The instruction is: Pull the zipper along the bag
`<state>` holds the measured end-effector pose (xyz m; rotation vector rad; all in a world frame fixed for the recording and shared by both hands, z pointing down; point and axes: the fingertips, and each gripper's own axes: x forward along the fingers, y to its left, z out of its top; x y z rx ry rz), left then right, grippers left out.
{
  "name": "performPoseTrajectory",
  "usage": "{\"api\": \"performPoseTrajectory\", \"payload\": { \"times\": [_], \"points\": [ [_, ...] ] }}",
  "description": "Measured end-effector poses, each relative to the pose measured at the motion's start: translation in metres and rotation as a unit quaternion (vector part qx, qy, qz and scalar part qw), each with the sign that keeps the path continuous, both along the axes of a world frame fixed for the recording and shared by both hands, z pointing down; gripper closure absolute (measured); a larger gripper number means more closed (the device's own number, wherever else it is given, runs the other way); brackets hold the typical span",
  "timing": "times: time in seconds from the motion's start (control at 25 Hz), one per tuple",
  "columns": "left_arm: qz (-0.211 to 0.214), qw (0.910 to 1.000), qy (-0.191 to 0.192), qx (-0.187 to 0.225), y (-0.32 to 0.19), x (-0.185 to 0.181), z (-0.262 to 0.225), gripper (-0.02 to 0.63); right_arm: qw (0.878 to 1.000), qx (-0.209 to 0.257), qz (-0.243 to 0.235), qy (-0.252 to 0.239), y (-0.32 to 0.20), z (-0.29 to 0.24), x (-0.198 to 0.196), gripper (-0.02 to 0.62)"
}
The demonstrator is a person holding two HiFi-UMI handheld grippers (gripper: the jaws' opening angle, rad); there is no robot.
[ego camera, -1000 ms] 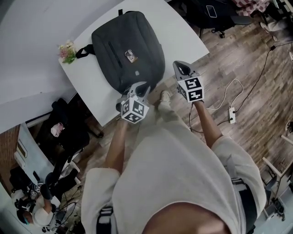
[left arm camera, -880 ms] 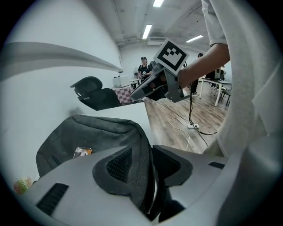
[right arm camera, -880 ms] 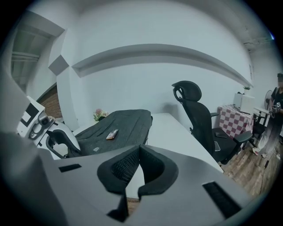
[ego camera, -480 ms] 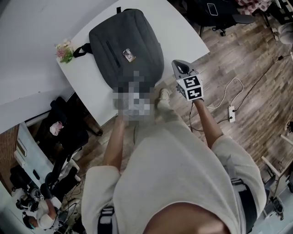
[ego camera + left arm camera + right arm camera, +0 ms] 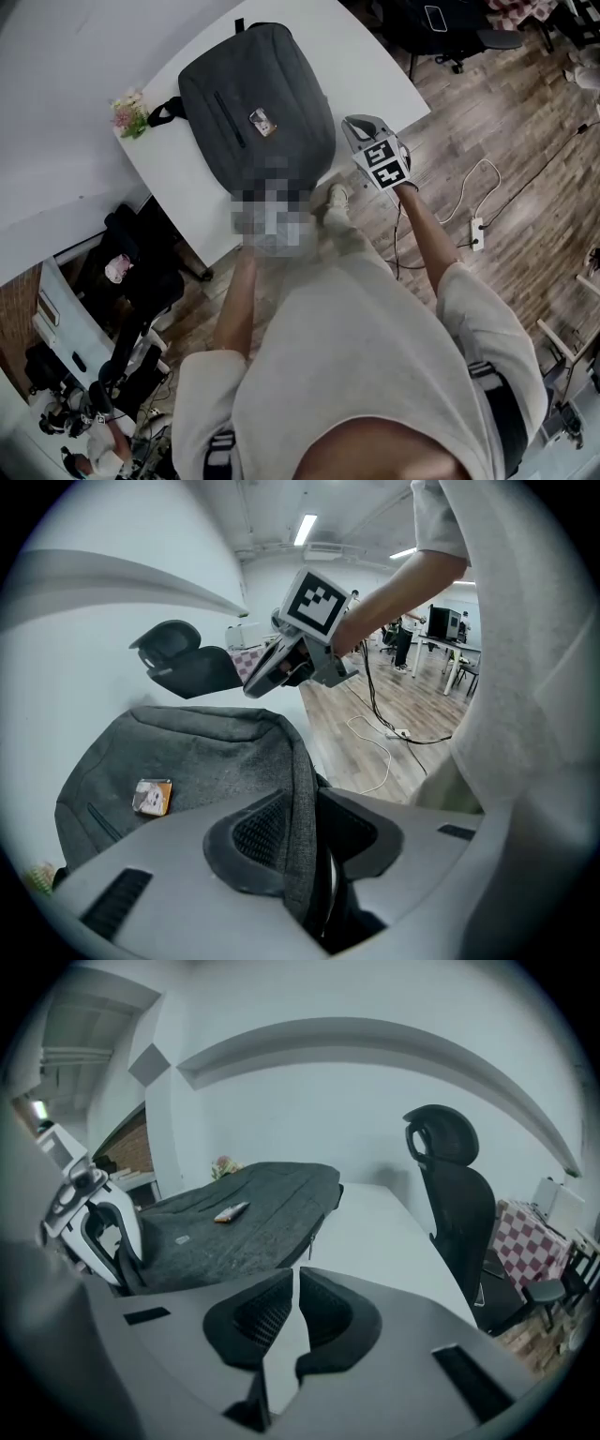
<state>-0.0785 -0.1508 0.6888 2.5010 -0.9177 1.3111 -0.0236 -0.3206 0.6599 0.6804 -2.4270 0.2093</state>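
One small label on the grey bag, print illegible.

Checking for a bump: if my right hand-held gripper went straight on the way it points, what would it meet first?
Likely the white tabletop, just beside the zippered edge of the grey fabric backpack; depth is unclear, so that edge itself is possible.

White table, grey bag lying flat, small flowers at corner
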Motion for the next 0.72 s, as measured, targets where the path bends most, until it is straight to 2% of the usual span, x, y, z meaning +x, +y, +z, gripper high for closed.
{"api": "performPoseTrajectory", "payload": {
  "times": [0.28, 0.4, 0.6, 0.72],
  "points": [
    [0.002, 1.0000, 0.003, 0.000, 0.000, -0.001, -0.002, 0.491, 0.995, -0.003, -0.071, 0.068, -0.023, 0.038, -0.021, 0.462],
    [0.005, 1.0000, 0.003, 0.001, 0.000, 0.001, -0.003, 0.494, 0.990, 0.007, -0.097, 0.099, -0.035, 0.050, -0.026, 0.393],
    [0.009, 0.9999, 0.006, -0.002, -0.001, 0.001, -0.003, 0.497, 0.984, 0.014, -0.137, 0.112, -0.054, 0.056, -0.042, 0.303],
    [0.014, 0.9999, 0.007, -0.005, -0.001, 0.002, -0.003, 0.498, 0.982, 0.021, -0.148, 0.114, -0.063, 0.056, -0.050, 0.304]
  ]
}}
